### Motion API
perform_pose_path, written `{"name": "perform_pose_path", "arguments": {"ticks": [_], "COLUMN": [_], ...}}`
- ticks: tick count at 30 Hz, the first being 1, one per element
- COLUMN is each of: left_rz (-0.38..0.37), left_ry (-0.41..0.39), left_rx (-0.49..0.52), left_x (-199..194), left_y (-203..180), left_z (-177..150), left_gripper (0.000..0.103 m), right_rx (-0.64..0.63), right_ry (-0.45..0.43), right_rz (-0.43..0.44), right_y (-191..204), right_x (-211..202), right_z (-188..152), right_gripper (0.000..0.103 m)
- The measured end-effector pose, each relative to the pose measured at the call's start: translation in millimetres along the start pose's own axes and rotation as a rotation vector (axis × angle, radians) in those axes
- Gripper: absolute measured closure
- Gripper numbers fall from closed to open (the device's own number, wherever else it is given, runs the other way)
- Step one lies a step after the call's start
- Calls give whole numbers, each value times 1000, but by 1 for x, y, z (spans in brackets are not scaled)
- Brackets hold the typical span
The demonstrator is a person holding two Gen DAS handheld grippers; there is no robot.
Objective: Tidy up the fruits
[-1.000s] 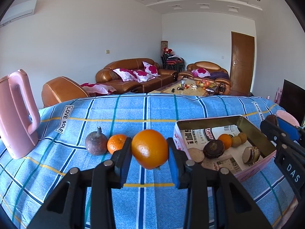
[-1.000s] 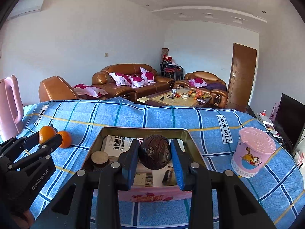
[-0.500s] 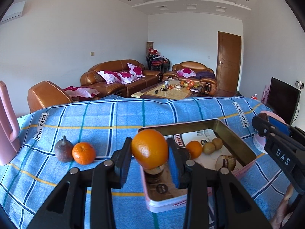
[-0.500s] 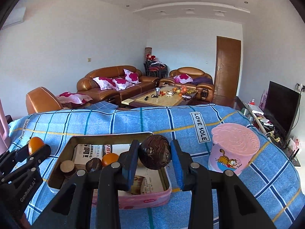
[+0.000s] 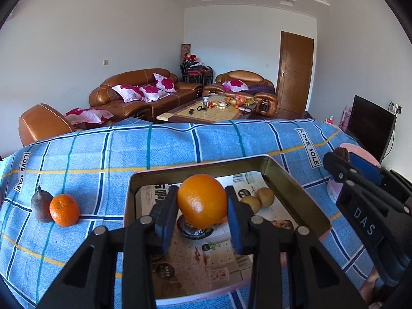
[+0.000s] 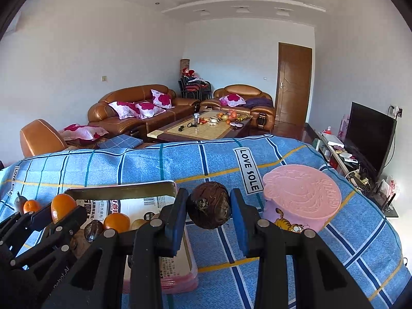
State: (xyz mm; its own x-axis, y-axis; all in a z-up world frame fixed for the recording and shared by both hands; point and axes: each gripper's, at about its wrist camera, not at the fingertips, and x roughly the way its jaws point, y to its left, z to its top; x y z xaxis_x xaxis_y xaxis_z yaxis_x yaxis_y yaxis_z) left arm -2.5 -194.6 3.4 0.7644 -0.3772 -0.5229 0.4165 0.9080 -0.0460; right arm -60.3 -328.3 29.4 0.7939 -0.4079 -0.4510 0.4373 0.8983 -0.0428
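My left hand-held gripper (image 5: 202, 209) is pinching a large orange (image 5: 202, 200) between its blue pads, and I see it held over the open tin box (image 5: 293, 185), above the paper lining. Below the orange, inside the box, lies a dark brown fruit (image 5: 194, 229), partly hidden; two small brownish-green fruits (image 5: 258, 198) sit near the far right of the box, touching each other. On the blue checked cloth (image 5: 167, 149) covering the table, left of the box, a smaller orange (image 5: 64, 209) rests against a dark pear-shaped fruit (image 5: 41, 206).

My right hand-held gripper (image 6: 208, 212) is clamped on a dark brown round fruit (image 6: 208, 205), held just right of the box's right wall (image 6: 177, 193), over the cloth. In that view I also see an orange (image 6: 116, 222) inside the box beside another dark fruit (image 6: 92, 229). A pink lidded container (image 6: 300, 198) with a cartoon cat stands on the cloth just right of the held fruit. The right tool's black frame also shows at the right edge of the left view.
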Motion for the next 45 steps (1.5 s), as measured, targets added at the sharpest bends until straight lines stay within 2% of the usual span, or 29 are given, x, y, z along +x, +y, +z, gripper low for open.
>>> {"name": "perform_pose_path", "arguments": {"ticks": [9,13,17,27,30,32,33,34,35,36,37,38,39,40,41,45], "left_rz": [15,34,24,6,7,18,27,36,49,61,48,42,50,65,77,95], "left_ry": [50,77,116,151,149,134,125,115,104,88,69,51,33,13,-7,-54], "left_rx": [-26,-34,-73,-117,-118,-117,-119,-123,-131,-140,-146,-144,-135,-121,-107,-75], "left_x": [18,25,32,38,36,33,31,29,27,24,20,17,13,9,5,-4], "left_y": [4,8,17,25,27,27,28,28,30,31,32,32,30,28,25,22], "left_z": [6,7,5,2,2,2,2,2,2,2,2,2,2,2,2,5], "left_gripper": [66,66,66,66,65,63,59,49,42,31,25,21,12,5,3,3], "right_rx": [-61,-71,-80,-73,-22,11,29,45,62,81,99,119,140,160,178,221], "right_ry": [37,91,148,249,273,256,243,229,215,205,195,183,168,147,124,61], "right_rz": [21,89,148,265,293,309,319,317,326,335,331,324,319,311,301,278], "right_y": [19,26,35,37,30,26,23,19,16,12,8,4,0,-4,-8,-12], "right_x": [21,31,38,46,47,43,40,37,34,32,30,28,25,22,20,14], "right_z": [3,1,-5,-16,-16,-13,-12,-11,-10,-9,-8,-6,-4,-3,0,0], "right_gripper": [67,67,67,67,63,56,54,45,42,42,37,29,22,9,3,1]}}
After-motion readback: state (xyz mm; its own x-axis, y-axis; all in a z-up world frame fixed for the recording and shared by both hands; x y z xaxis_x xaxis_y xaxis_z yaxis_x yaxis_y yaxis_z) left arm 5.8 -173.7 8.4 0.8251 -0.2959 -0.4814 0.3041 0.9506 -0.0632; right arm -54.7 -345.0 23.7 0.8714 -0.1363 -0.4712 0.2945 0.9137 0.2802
